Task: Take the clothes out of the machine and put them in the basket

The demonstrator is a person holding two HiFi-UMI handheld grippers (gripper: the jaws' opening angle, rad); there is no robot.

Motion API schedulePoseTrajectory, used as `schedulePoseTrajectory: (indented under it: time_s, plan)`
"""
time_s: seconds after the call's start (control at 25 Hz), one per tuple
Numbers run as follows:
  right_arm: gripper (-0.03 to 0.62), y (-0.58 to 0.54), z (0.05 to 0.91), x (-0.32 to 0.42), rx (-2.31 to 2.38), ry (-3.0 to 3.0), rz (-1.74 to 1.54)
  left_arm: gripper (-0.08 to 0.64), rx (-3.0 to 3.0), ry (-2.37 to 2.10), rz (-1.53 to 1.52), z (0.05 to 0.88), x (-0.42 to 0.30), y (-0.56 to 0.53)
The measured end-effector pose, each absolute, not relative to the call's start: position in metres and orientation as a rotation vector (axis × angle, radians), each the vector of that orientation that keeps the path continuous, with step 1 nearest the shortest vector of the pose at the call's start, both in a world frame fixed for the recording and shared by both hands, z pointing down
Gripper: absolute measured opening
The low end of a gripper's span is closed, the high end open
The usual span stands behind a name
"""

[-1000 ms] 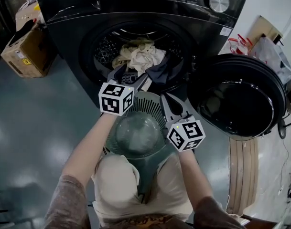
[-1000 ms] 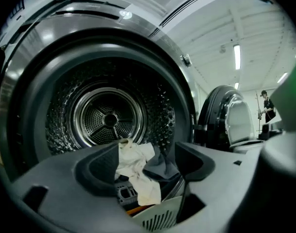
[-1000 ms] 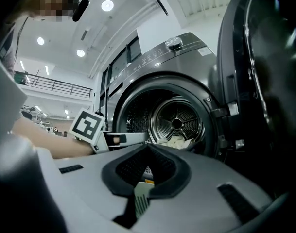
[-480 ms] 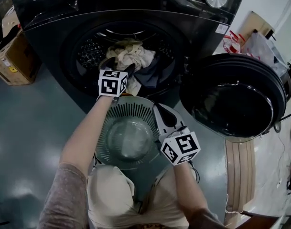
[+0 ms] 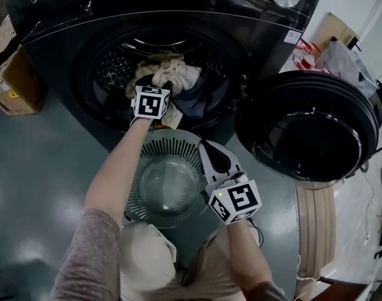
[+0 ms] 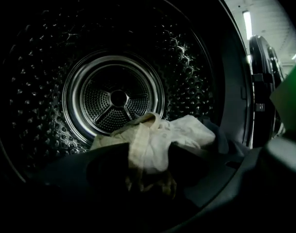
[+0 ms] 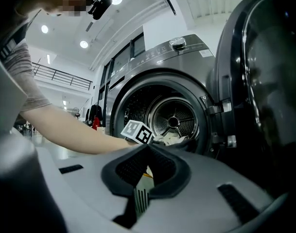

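Left gripper [image 5: 154, 81] had advanced into the drum [image 6: 118, 98]; fingers apart, cream cloth [image 6: 148, 142] between them, grab pending. Right gripper [image 5: 206, 148] fingers closed, empty, above basket [image 5: 173, 142].

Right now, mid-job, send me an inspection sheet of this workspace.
Surface: glossy grey floor.
Job's things: beige cloth and dark garment in the drum; basket below the opening, empty.
Clutter: cardboard box left, bags right.
Claws: left claw open astride the beige cloth; right claw shut, empty, by the basket rim.
Cables: thin cord on floor, far right.
Surroundings: washer door swung open to the right.
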State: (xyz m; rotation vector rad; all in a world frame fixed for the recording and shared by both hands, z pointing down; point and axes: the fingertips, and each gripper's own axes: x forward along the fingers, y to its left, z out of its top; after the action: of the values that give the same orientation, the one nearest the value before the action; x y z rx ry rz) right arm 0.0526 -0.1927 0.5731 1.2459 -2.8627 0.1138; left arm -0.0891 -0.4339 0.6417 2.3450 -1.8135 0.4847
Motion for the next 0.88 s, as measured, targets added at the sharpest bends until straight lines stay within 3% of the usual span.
schedulePoseTrajectory:
  time_s: [0.08, 0.2, 0.88]
  plan:
    - [-0.005, -0.194, 0.575, 0.056, 1.269, -2.855, 0.110, 0.135, 2.318, -1.832, 0.471, 0.641, -0.094, -0.430]
    - [-0.005, -0.198, 0.577, 0.061, 1.297, -2.865, 0.157, 0.058, 2.335, -1.818, 0.451, 0.634, -0.094, -0.417]
    - [-0.005, -0.199, 0.590, 0.055, 1.236, -2.910, 0.221, 0.037, 2.394, -1.648, 0.340, 0.583, -0.081, -0.242]
